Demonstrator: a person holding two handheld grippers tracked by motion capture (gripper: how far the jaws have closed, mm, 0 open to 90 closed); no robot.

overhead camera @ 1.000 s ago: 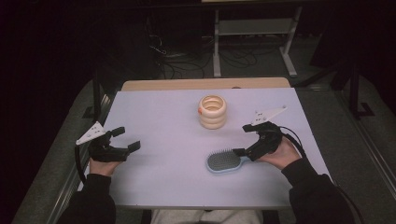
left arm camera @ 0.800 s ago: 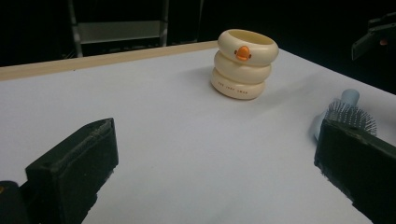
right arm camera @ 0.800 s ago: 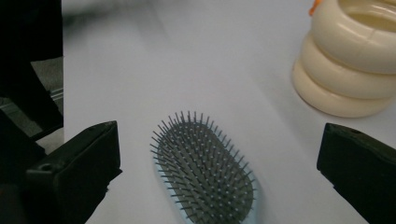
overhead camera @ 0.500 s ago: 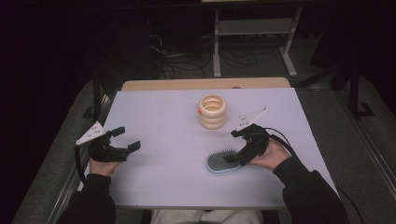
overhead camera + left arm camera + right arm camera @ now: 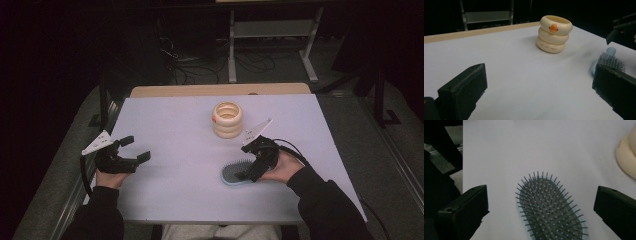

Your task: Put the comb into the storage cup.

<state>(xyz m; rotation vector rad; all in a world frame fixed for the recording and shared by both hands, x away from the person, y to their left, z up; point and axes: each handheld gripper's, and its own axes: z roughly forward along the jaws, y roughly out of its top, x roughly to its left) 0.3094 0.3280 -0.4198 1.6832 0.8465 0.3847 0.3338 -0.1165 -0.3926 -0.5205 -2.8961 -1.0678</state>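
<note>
A light blue hairbrush point(image 5: 233, 174) with a dark bristle pad lies bristles-up on the white table point(image 5: 170, 125), right of centre near the front. My right gripper point(image 5: 249, 173) hovers over its right end, tilted down and open; the handle is hidden beneath it. In the right gripper view the wide-apart jaws of my right gripper point(image 5: 541, 195) flank the bristle pad point(image 5: 549, 210) without touching it. My left gripper point(image 5: 136, 148) rests open at the table's left edge, nothing between its jaws. From the left gripper point(image 5: 540, 75) I see the brush point(image 5: 610, 60) far right.
A cream holder of stacked rings point(image 5: 227, 119) with an orange beak stands behind the brush; it also shows as the holder point(image 5: 554, 37) and the holder's edge point(image 5: 627, 157). A wooden strip point(image 5: 220, 90) borders the far side. A metal shelf frame point(image 5: 270, 30) and cables lie beyond.
My right gripper has moved left and tipped down over the hairbrush's handle end. The left gripper, the brush and the holder have stayed put.
</note>
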